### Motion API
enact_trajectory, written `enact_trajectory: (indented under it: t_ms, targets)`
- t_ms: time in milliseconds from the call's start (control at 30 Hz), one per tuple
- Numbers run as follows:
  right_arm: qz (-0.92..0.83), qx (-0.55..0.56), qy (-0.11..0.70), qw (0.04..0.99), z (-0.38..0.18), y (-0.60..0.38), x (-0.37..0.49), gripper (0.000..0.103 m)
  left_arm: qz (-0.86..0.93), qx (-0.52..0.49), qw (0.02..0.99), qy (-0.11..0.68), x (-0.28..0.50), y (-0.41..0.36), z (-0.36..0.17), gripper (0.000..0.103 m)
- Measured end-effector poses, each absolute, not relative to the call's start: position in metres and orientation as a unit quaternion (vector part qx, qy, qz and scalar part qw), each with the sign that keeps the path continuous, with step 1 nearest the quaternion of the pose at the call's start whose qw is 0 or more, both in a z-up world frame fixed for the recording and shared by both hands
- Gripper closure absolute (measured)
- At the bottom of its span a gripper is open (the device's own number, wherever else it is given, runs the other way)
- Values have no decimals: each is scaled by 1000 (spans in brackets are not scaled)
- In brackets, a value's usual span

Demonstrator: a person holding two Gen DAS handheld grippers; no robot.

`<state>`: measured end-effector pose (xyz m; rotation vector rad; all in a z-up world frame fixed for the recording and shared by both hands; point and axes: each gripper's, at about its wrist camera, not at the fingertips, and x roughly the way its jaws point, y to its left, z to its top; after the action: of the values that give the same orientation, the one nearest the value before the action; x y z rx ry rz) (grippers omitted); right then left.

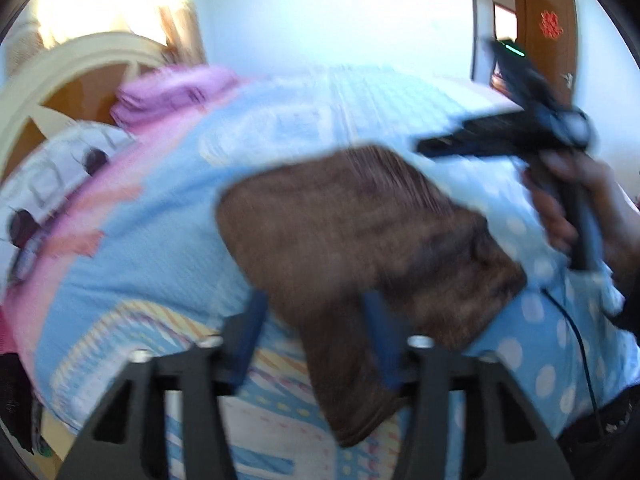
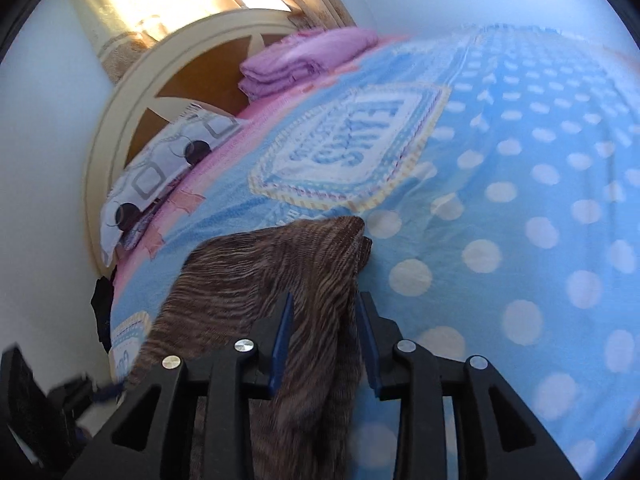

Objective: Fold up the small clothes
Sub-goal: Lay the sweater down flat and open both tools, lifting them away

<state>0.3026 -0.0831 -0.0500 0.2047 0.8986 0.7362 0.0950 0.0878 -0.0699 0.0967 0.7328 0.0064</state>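
Folding in progress: brown striped garment point(image 2: 280, 280) lies on the bedspread point(image 2: 520, 200) at 6 o'clock. My right gripper point(image 2: 324, 340) and left gripper point(image 1: 316, 340) both straddle cloth, jaws parted. Next: close, carry edge over.

Right gripper point(image 2: 324, 332) fingers spread, brown striped knit garment point(image 2: 280, 280) draped between them onto blue polka-dot bedspread point(image 2: 520, 200); folded purple towel point(image 2: 304, 60) far beyond garment.

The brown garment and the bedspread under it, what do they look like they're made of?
The brown garment looks like a soft ribbed knit, matte: fine light and dark streaks run along it and it drapes limply between the right gripper fingers. The bedspread looks like thin printed woven fabric, perhaps cotton: flat polka dots, small creases, no sheen.
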Motion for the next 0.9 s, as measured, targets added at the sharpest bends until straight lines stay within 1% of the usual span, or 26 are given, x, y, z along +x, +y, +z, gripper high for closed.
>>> enact_trajectory:
  t_ms: [33, 67, 167, 267, 333, 367, 400, 433, 467, 533, 567, 633, 767, 900]
  targets:
    - [352, 101, 417, 832, -44, -93, 290, 57, 19, 54, 937, 345, 96, 90, -66, 34]
    - [357, 103, 416, 830, -41, -100, 279, 55, 29, 60, 938, 339, 99, 92, -65, 34]
    - [378, 90, 427, 816, -41, -105, 246, 55, 76, 74, 938, 331, 116, 102, -74, 29]
    - [367, 39, 449, 814, -56, -99, 208, 55, 110, 74, 929, 346, 131, 114, -91, 29]
    - [381, 40, 454, 804, -66, -101, 192, 60, 119, 72, 926, 352, 138, 118, -97, 29]
    - [387, 43, 457, 800, -70, -101, 188, 65, 120, 72, 926, 351, 140, 118, -100, 29]
    - [386, 41, 459, 799, -74, -100, 187, 81, 120, 73, 926, 349, 139, 116, -101, 29]
    - [384, 32, 463, 798, -78, -98, 186, 93, 123, 74, 926, 349, 140, 115, -101, 29]
    - [380, 22, 466, 799, -81, -96, 185, 99, 123, 73, 926, 349, 140, 114, -100, 29]
    - [372, 30, 459, 806, -80, -104, 181, 99, 122, 76, 926, 349, 137, 113, -98, 28]
    - [374, 35, 454, 808, -76, -109, 179, 100, 120, 76, 928, 345, 135, 111, -94, 26]
    - [354, 26, 453, 818, -71, -121, 172, 100, 126, 83, 932, 331, 130, 107, -91, 5]
    - [334, 43, 478, 811, -98, -134, 174, 99, 125, 104, 923, 348, 140, 99, -112, 4]
    - [334, 70, 473, 813, -105, -136, 178, 99, 125, 79, 929, 339, 139, 105, -116, 2]
